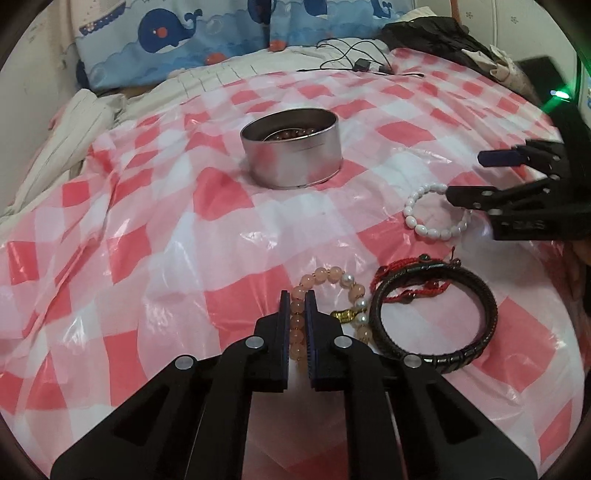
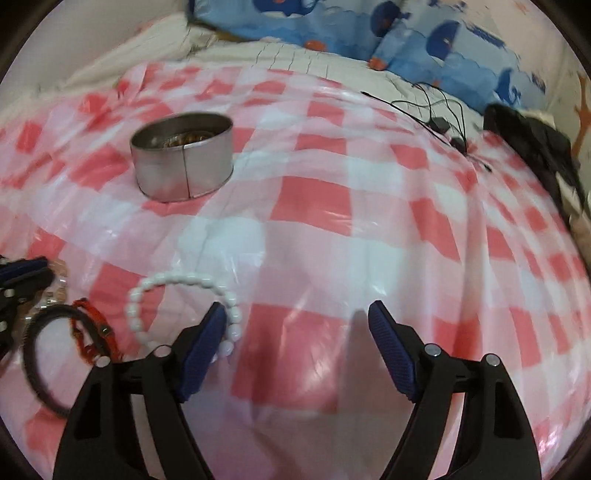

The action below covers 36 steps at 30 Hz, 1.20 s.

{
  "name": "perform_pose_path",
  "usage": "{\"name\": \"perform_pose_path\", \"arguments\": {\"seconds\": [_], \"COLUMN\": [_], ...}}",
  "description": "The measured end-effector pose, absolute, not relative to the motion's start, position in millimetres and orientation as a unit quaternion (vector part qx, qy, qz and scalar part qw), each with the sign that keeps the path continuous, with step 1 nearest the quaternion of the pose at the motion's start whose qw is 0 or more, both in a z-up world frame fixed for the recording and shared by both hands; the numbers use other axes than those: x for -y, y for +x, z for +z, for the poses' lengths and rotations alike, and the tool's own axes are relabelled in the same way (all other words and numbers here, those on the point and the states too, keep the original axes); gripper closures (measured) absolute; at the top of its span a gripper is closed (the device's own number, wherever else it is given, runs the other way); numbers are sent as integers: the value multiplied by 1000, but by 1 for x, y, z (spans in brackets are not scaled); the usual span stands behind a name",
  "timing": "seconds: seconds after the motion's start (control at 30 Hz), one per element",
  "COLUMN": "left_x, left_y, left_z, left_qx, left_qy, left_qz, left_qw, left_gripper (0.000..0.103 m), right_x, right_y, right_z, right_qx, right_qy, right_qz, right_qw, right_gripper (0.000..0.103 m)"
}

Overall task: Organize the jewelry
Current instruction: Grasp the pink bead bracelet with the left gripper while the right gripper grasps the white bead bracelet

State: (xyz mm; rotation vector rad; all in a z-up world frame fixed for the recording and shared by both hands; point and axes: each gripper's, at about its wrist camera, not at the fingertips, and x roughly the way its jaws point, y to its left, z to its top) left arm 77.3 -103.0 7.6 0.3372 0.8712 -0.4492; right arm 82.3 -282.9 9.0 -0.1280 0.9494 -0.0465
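Note:
My left gripper (image 1: pixel 297 300) is shut on one side of a pink bead bracelet (image 1: pixel 320 275) with a few pearls and a gold charm, lying on the red-and-white checked plastic cloth (image 1: pixel 155 229). Right of it lie a black bangle (image 1: pixel 488 306) and a red cord bracelet (image 1: pixel 392 267). My right gripper (image 2: pixel 295 306) is open over a white bead bracelet (image 2: pixel 177 277); its left finger reaches inside the ring, so the ring's right side lies between the jaws. A round metal tin (image 1: pixel 291 162), (image 2: pixel 184 166) stands farther back, with brown beads inside.
The cloth covers a bed. Behind it are blue whale-print pillows (image 1: pixel 166 40), a thin black cable with a small plug (image 1: pixel 360 65) and dark clothing (image 1: pixel 436 33) at the back right. The plastic is wrinkled and shiny.

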Motion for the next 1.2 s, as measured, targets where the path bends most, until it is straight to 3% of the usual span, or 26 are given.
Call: {"name": "perform_pose_path", "arguments": {"seconds": [0.17,0.3,0.33,0.37,0.4,0.63,1.2], "left_x": [97,98,99,99,98,82,82], "left_y": [89,89,87,86,85,85,86], "left_z": [5,3,4,7,12,34,32], "left_qx": [-436,-436,-432,-428,-417,-387,-383], "left_qy": [139,142,145,144,138,81,92], "left_qz": [-237,-237,-236,-237,-236,-244,-224], "left_qw": [857,856,858,860,867,885,892], "left_gripper": [96,96,96,96,96,96,96], "right_x": [284,271,268,268,269,284,298], "right_y": [75,84,85,86,84,75,68], "right_z": [20,4,2,4,3,23,42], "right_qx": [-441,-468,-468,-469,-469,-429,-377], "right_qy": [6,-21,-22,-21,-16,65,144], "right_qz": [54,55,54,56,59,91,137], "right_qw": [896,882,882,881,881,896,905], "right_gripper": [28,59,80,92,95,95,95]}}
